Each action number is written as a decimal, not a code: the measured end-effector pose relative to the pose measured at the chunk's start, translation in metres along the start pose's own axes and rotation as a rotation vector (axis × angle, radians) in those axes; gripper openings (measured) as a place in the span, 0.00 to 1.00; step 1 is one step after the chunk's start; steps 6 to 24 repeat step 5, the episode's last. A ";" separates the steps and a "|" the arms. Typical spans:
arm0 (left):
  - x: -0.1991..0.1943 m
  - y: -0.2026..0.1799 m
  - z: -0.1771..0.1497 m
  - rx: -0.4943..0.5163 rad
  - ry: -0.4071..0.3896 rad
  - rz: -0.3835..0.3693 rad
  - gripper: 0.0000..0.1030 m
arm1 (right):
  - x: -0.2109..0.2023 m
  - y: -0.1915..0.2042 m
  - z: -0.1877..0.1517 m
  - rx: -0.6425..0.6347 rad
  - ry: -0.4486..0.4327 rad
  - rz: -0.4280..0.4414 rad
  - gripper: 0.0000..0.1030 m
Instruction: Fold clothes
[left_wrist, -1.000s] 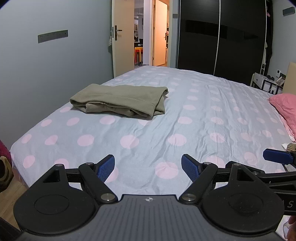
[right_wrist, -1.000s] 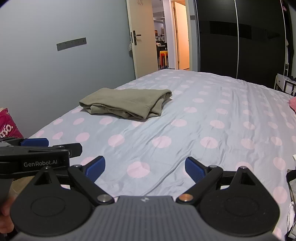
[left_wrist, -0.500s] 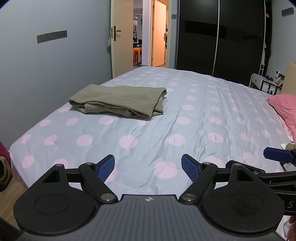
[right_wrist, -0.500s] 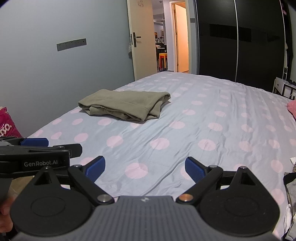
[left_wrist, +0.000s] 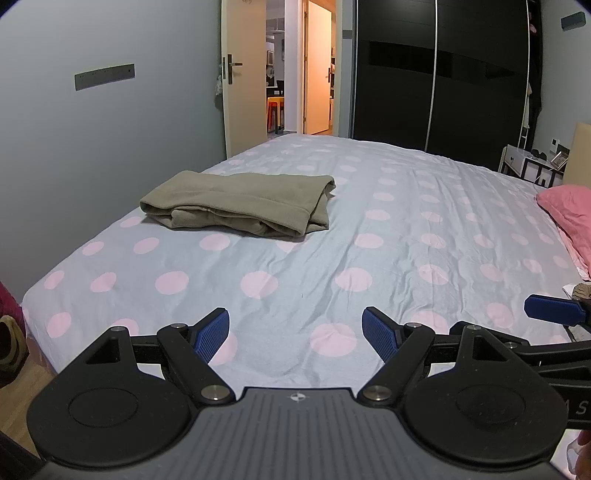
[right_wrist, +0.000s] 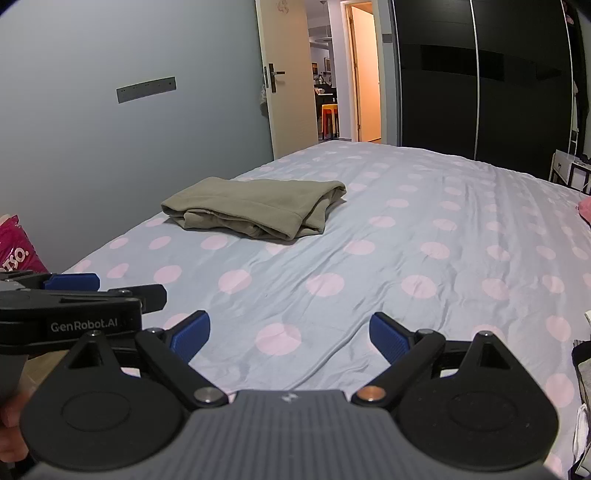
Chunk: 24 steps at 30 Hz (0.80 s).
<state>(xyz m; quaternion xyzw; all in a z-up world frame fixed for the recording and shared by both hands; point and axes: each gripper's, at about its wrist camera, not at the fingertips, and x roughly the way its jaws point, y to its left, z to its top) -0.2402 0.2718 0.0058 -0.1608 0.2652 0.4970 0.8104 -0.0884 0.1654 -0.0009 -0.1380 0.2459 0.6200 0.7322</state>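
Both sets of jaws stand wide apart with nothing between them: the left gripper (left_wrist: 295, 328) and the right gripper (right_wrist: 290, 332) hang side by side over the near edge of the bed (left_wrist: 406, 229), blue pads facing only bare dotted sheet. Neither touches any cloth. The one garment (left_wrist: 240, 206) plainly laid out, an olive-green piece, lies well away from both, toward the bed's far left corner and close to its left edge, already gathered into a flat, roughly rectangular stack of several layers. A hem band runs along its near side and a looser bulge of fabric shows at its right end. It looks like a soft fleece or jersey: light, limp, not slippery, with no stiffness of its own, so it would sag and unfold if lifted by one point. Judged from how it lies, the fold seems done or nearly so; if it needs tidying, the places to pinch would be the two near corners of the top layer, one per gripper, taking the hem band where the cloth is thickest and gives the pads something to bite. Pinching too deep would catch the lower layers or the sheet below. At the bed's right edge, close to the right gripper, darker and pale bits of cloth (right_wrist: 581, 369) show, perhaps more clothes waiting, though too little is in view to tell. A pink pillow (left_wrist: 569, 210) lies at the far right side.
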 end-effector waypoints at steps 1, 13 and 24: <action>0.000 0.000 0.000 -0.001 -0.003 -0.001 0.76 | 0.000 0.000 0.000 0.000 0.000 0.001 0.92; -0.002 0.000 -0.001 0.010 -0.017 0.007 0.76 | 0.000 0.000 0.000 -0.004 -0.001 0.004 0.92; -0.002 0.000 -0.001 0.010 -0.017 0.007 0.76 | 0.000 0.000 0.000 -0.004 -0.001 0.004 0.92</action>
